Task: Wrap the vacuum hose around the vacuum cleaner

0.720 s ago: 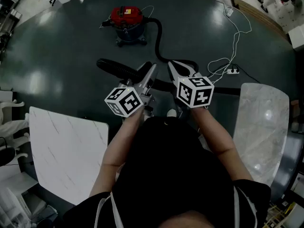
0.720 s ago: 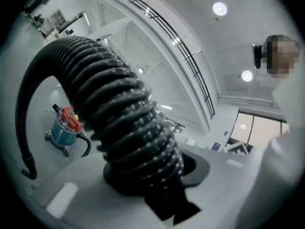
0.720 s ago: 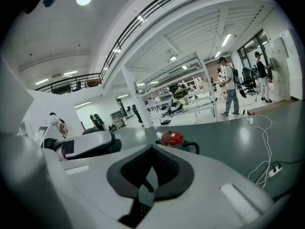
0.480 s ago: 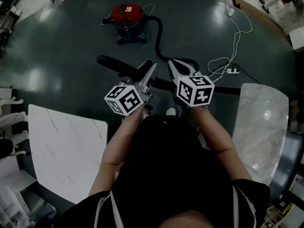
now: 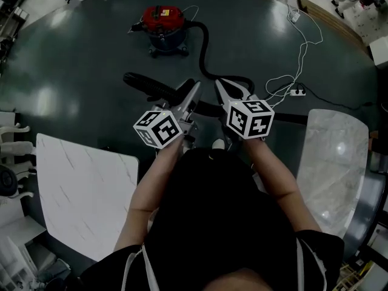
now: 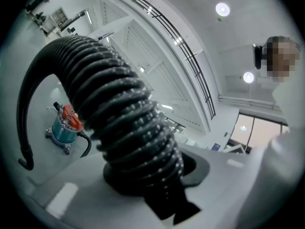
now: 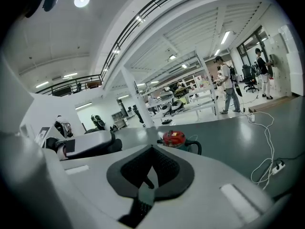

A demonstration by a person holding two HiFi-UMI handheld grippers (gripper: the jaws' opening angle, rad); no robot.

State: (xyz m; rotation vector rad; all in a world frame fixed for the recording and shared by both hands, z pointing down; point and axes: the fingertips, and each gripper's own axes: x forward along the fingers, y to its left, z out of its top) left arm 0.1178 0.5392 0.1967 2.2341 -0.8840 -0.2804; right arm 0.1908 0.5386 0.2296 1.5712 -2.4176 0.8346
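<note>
At the left gripper (image 5: 193, 93), both jaws pinch the ribbed hose (image 6: 114, 104). Right gripper (image 5: 221, 85) alongside, jaws pressed together. Vacuum cleaner (image 5: 162, 22) stands well apart.

The floor (image 5: 73, 59) is dark green and shiny. The left tabletop (image 5: 85, 193) and the right tabletop (image 5: 333, 162) are white with a marble pattern. A white power strip (image 5: 296, 91) lies on the floor near the right tabletop, and a thin white cable (image 5: 299, 56) runs away from it. Two persons (image 7: 228, 92) stand far behind.
</note>
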